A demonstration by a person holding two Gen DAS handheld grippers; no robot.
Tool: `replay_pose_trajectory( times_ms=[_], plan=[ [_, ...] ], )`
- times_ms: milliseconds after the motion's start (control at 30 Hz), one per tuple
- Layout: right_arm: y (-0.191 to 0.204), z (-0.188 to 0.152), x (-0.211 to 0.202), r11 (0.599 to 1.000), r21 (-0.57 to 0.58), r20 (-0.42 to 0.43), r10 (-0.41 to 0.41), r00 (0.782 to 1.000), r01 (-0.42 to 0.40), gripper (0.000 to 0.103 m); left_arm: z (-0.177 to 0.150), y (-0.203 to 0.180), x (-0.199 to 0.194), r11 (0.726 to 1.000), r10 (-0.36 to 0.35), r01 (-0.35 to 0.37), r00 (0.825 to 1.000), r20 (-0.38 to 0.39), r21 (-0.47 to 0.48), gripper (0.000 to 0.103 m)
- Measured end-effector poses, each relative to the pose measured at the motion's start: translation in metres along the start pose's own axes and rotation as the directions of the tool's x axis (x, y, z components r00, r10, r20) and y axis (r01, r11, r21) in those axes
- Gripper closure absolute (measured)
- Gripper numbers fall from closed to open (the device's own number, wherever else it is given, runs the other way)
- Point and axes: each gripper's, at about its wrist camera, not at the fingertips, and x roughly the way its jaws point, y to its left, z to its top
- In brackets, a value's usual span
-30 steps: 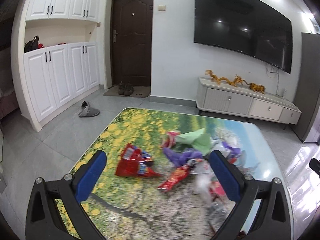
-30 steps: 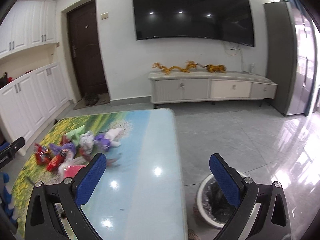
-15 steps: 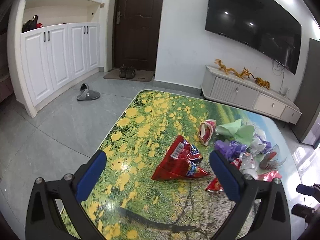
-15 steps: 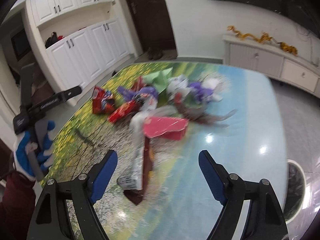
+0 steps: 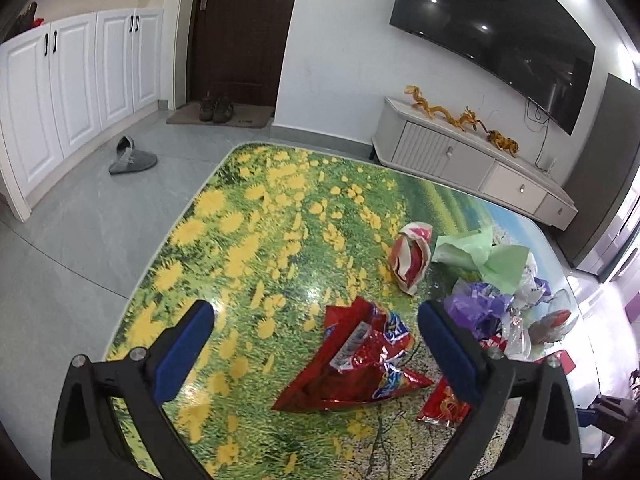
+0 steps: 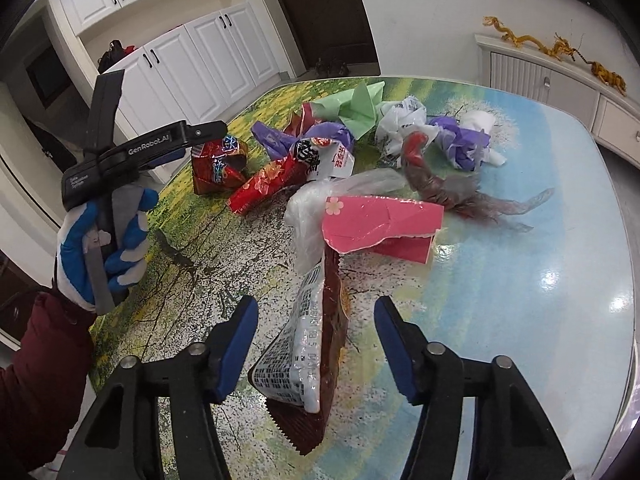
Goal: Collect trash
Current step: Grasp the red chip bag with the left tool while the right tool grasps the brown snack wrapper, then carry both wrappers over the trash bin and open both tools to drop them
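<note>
Two handheld grippers work a counter [image 5: 256,208] printed with yellow flowers, where snack wrappers and crumpled bags lie in a loose heap. The right gripper [image 6: 316,344] points down at a dark red snack packet [image 6: 308,364] with a white label panel, which lies nearest the camera on the counter; its blue fingers [image 6: 236,344] are closing with the packet between them, and the pads do not yet appear to press on it. Just beyond the packet sit a torn pink box [image 6: 384,224] and a clear plastic bag [image 6: 320,208]; the bag seems to overlap the packet's far end.

The left gripper [image 5: 316,352], held in a gloved hand [image 6: 100,248], hangs above a shiny red foil wrapper [image 5: 356,368] with its fingers spread wide and holding nothing. A second red wrapper [image 5: 444,404] lies just beside that one, partly hidden by the finger.

To do this pickup well, the right fingers should probably close across the packet's narrow width near its middle, where the film is fullest, since a pinch at the serrated edge could slip. A straight, slow lift would likely keep the overlapping bag and the pink box from being dragged off the counter. No bin shows in either view.
</note>
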Motion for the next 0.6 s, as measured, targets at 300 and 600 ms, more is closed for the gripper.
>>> replay_pose_trajectory(
  times_ms=[300, 600],
  plan=[
    [-0.002, -0.007, -0.001, 0.999, -0.013, -0.025, 0.046, 0.999, -0.046, 0.080, -0.015, -0.005, 0.005, 0.996, -0.076, 0.074, 0.995, -0.057, -0.046, 0.063],
    [0.005, -0.016, -0.023, 0.994, -0.064, 0.022, 0.095, 0.995, -0.093, 0.085, -0.026, -0.018, -0.042, 0.998, -0.048, 0.049, 0.999, 0.010, -0.048, 0.086]
  ],
)
